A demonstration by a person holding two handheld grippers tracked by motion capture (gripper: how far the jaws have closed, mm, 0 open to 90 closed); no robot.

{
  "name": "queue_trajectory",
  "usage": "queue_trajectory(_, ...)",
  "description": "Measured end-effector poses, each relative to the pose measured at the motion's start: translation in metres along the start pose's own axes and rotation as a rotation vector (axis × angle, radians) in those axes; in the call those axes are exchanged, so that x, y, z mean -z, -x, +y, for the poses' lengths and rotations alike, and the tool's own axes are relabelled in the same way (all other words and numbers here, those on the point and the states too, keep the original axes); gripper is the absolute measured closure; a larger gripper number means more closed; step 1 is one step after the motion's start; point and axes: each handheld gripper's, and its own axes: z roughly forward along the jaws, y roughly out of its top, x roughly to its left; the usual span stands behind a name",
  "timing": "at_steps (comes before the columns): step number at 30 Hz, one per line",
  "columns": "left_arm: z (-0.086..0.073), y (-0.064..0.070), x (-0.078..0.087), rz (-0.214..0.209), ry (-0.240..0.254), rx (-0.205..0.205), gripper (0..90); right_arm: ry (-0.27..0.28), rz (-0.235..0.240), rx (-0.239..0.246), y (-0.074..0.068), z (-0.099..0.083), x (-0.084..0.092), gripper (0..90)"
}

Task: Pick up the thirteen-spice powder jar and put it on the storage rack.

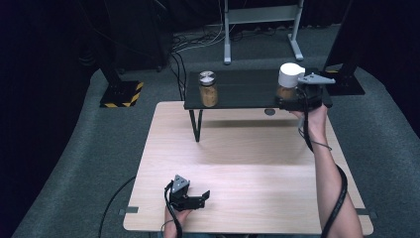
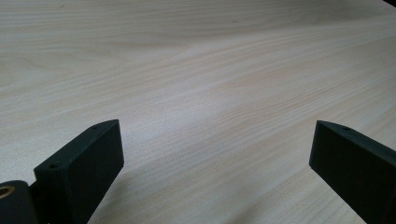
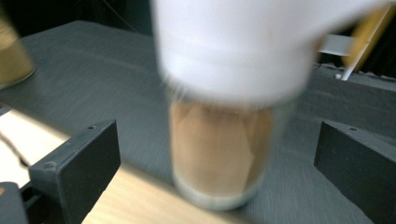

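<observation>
High view: reaching with the right gripper (image 1: 291,101) to the right end of the black shelf (image 1: 247,94), at the foot of the white-capped jar (image 1: 290,82). Standing upright there, that jar, well apart from the metal-lidded jar (image 1: 208,89) nearer the shelf's left end. Resting the left gripper (image 1: 197,199) low over the near part of the wooden table (image 1: 237,163), far from both jars.

Left gripper view: holding the jaws wide over bare wood, gripping nothing.

Right gripper view: framing the white-capped jar between jaws spread wide, with a gap on either side and neither pad touching the glass. Sitting close to the shelf's front edge, with the pale table showing just below; somewhat blurred.

Probably lining up for a grasp on this jar, so:
- centring the glass body evenly between the pads before squeezing;
- aiming below the cap, which is flaring wider than the body and likely offering a poorer hold;
- coming in level, avoiding any nudge sideways or toward the front edge;
- closing gently and squarely, then lifting straight up;
- leaving the left gripper parked clear of the path.
</observation>
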Motion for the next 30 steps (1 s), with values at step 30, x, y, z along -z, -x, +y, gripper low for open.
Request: queue_trajectory(30, 0.014, 0.012, -0.009, 0.047, -0.083, -0.037, 2.3, -0.178, 0.042, -0.161, -0.035, -0.242, 0.095, 0.0)
